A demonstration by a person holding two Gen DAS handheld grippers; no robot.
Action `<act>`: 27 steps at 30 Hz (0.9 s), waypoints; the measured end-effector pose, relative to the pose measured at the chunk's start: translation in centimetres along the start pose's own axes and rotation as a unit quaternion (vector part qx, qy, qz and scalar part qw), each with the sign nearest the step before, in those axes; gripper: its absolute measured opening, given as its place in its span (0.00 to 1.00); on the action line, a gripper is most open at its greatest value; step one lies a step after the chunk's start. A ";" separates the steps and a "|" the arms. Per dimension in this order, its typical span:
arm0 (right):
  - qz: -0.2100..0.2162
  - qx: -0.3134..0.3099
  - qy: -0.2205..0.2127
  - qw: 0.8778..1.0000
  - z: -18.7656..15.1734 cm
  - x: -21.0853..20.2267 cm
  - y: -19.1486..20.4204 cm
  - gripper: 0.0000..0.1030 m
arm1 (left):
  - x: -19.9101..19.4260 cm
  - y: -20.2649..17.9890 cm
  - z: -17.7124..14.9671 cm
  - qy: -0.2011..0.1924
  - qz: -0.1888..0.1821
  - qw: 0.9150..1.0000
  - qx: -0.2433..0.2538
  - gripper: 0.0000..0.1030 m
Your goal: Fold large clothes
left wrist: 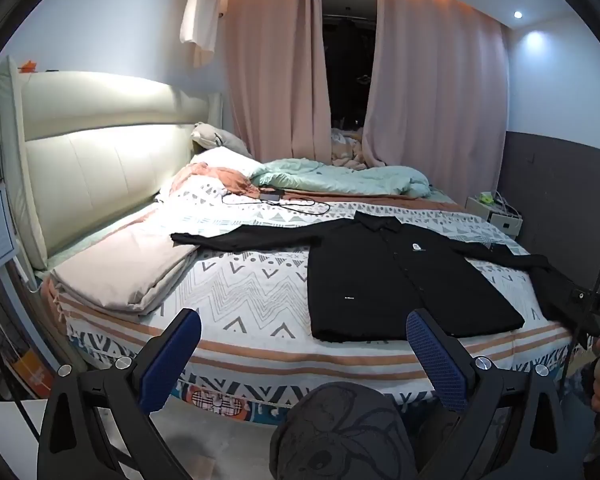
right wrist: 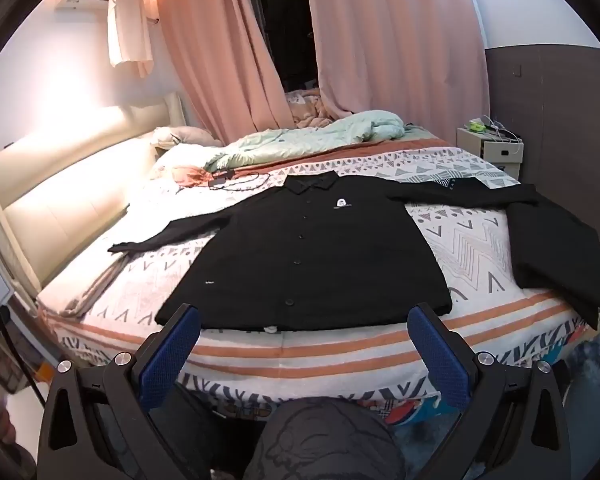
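Black button-up shirt (right wrist: 312,248) lies flat and face up on the patterned bedspread (left wrist: 236,292), collar away from me, hem at the near edge of the bed, both sleeves spread out to the sides. It sits just ahead of my right gripper (right wrist: 304,344); from my left gripper (left wrist: 304,344) it's ahead and off to the right. Both grippers have their blue pads spread wide, nothing between them, and neither one touches the fabric. I read this as the start: the shirt is laid out but I see no fold in it yet, so sleeves and body are all still to do. A second black garment (right wrist: 556,248) lies to the right of the right gripper, past the shirt's sleeve; it looks partly doubled over, but I can't tell whether it's finished. A beige folded sheet (left wrist: 128,268) sits ahead-left of the left gripper, well apart from the shirt.
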State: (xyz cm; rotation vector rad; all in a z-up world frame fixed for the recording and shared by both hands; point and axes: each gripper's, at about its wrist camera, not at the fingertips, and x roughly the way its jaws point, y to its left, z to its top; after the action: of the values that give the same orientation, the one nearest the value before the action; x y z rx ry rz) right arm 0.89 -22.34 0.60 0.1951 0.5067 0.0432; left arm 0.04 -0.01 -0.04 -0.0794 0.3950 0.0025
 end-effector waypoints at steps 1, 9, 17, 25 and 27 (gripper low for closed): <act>-0.003 -0.002 0.001 1.000 -0.1 -0.1 0.0 1.00 | 0.0 0.0 0.0 0.001 -0.003 1.000 -0.003 1.00; -0.011 -0.008 0.003 1.000 0.3 -1.9 0.4 1.00 | -1.0 0.2 -0.6 0.013 -0.014 1.000 0.000 1.00; -0.002 -0.010 -0.013 1.000 -0.1 -4.2 0.6 1.00 | -1.6 0.4 -0.8 0.011 -0.020 1.000 0.002 1.00; 0.001 -0.005 -0.016 1.000 -0.3 -4.8 0.7 1.00 | -2.8 0.4 -0.7 0.010 -0.027 1.000 0.011 1.00; 0.001 -0.006 -0.016 1.000 -0.3 -4.9 0.4 1.00 | -3.0 0.4 -0.7 0.008 -0.027 1.000 0.011 1.00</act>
State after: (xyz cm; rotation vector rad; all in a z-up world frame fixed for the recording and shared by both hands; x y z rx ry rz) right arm -3.51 -22.36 2.76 0.1841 0.4748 0.0451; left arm -3.03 0.40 0.43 -0.0677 0.4094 -0.0554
